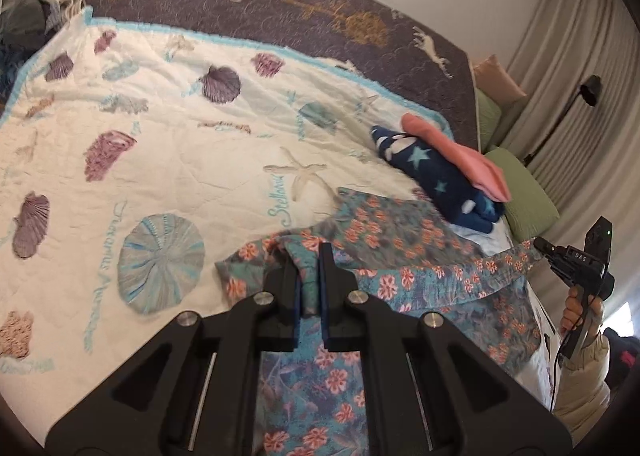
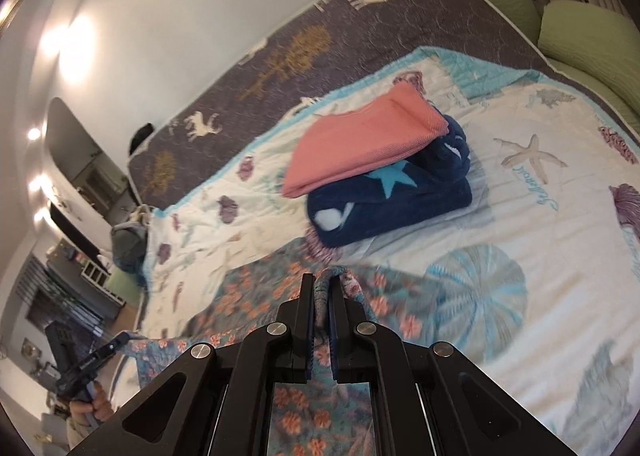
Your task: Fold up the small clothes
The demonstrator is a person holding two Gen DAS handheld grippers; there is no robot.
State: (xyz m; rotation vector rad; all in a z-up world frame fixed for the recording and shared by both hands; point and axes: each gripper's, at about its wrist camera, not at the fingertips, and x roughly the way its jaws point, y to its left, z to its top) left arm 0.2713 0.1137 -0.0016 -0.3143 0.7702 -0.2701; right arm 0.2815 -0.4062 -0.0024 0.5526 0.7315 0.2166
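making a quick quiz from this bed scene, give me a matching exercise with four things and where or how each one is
Things:
1. floral garment
2. pink garment
3. navy star garment
4. green pillow

States:
A. folded, bottom of the stack
B. at the head of the bed
C. pinched by both grippers
D. folded, top of the stack

Pairs: 1-C, 2-D, 3-A, 4-B

My left gripper [image 1: 308, 256] — matt black plastic, bright metal pins — pinches thin printed floral cloth [image 1: 400, 252]; far right, plush navy fleece [image 2: 392, 200] under smooth pink knit [image 2: 360, 140] — on my crinkled quilted cotton blanket [image 1: 180, 160].
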